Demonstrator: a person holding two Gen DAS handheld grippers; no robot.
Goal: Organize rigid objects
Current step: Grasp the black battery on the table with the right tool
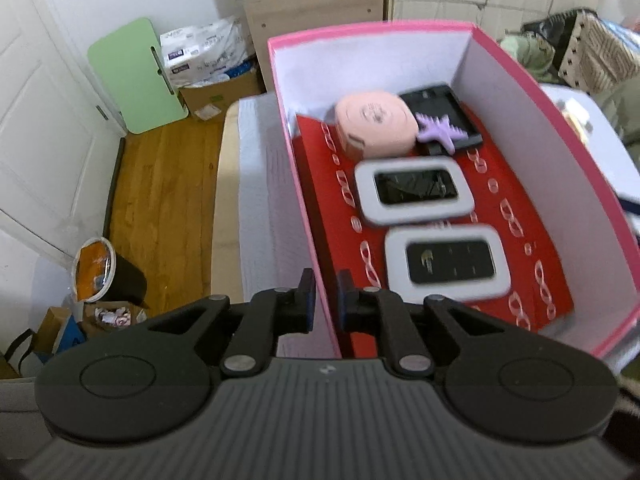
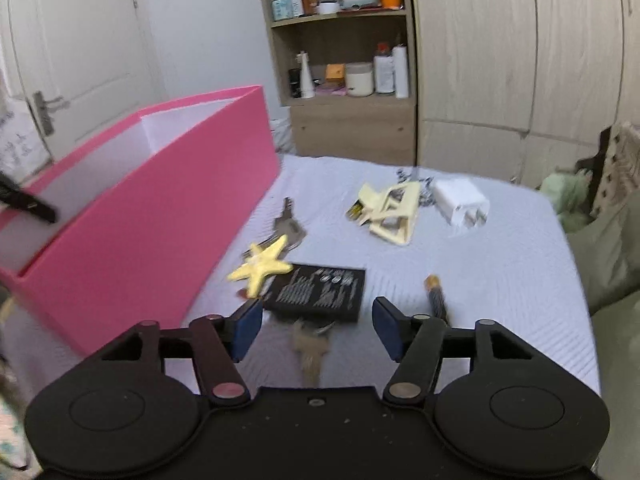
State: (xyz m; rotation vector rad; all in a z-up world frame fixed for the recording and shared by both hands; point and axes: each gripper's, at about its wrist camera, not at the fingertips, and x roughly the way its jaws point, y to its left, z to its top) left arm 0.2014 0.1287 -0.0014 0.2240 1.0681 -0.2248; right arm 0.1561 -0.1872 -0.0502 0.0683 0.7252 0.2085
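My left gripper [image 1: 325,300] is shut on the near left wall of the pink box [image 1: 368,28], which stands on the bed. On the box's red liner lie a pink round case [image 1: 372,124], a purple starfish clip [image 1: 440,132] on a black tray [image 1: 444,116], and two white-framed devices [image 1: 414,192]. My right gripper [image 2: 316,320] hangs open over the bed, right of the pink box [image 2: 160,216]. Below its jaws lie a brownish key [image 2: 310,354] and a black card [image 2: 320,292]. A yellow starfish [image 2: 262,266], silver keys [image 2: 290,224] and a small cylinder [image 2: 436,296] are close by.
Farther out on the white bedspread [image 2: 500,280] lie a cream hair clip [image 2: 390,210] and a white charger [image 2: 462,200]. A shelf unit [image 2: 344,60] and wardrobe stand behind the bed. Left of the bed are wooden floor [image 1: 168,200], a bin [image 1: 100,276] and bags.
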